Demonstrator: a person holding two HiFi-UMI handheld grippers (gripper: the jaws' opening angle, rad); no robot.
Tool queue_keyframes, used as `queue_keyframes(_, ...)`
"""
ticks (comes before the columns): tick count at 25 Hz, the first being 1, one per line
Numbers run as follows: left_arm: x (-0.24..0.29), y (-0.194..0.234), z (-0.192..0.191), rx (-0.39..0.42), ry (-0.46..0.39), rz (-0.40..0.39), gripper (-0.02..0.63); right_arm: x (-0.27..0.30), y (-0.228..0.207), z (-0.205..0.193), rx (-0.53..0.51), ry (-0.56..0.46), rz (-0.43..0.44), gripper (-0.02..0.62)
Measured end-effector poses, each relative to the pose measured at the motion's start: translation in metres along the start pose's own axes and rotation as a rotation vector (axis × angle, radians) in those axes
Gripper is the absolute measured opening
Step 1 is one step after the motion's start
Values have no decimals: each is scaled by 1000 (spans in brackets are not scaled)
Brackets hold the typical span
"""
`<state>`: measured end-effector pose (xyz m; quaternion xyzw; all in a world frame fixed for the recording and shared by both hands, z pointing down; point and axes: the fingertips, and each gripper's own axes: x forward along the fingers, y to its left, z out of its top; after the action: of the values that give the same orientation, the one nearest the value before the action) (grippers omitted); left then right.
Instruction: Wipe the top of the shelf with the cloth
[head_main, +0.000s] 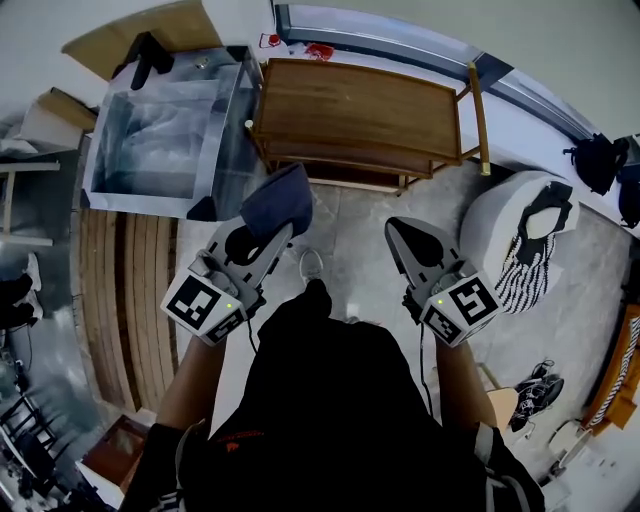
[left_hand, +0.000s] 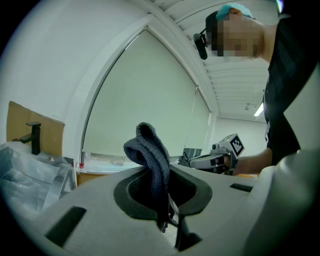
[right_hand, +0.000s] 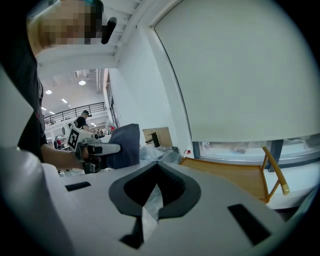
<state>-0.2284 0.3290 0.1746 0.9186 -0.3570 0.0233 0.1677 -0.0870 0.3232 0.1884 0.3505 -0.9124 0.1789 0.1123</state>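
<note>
The wooden shelf (head_main: 360, 105) stands ahead by the window, its top bare; the right gripper view shows it at lower right (right_hand: 235, 175). My left gripper (head_main: 272, 238) is shut on a dark blue-grey cloth (head_main: 279, 200), held in the air short of the shelf's front left corner. In the left gripper view the cloth (left_hand: 150, 152) rises folded out of the jaws (left_hand: 161, 176). My right gripper (head_main: 398, 228) hovers in front of the shelf with its jaws shut on nothing (right_hand: 157, 169). Each gripper sees the other: the right gripper (left_hand: 220, 155) and the left gripper (right_hand: 95, 148) with the cloth (right_hand: 125, 145).
A plastic-wrapped metal box (head_main: 160, 135) stands left of the shelf, with cardboard (head_main: 140, 35) behind it. A white round seat with a striped cloth (head_main: 520, 240) sits to the right. Wooden planks (head_main: 130, 300) lie on the floor at left, shoes (head_main: 535, 395) at right.
</note>
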Motion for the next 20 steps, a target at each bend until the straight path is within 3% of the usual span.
queue_keyframes(8, 25, 51, 7, -12, 25, -41, 57, 43, -25, 13, 18, 20, -45, 5)
queue_keyframes(20, 53, 84, 15, -20, 46, -63, 57, 74, -53, 26, 27, 34, -60, 5)
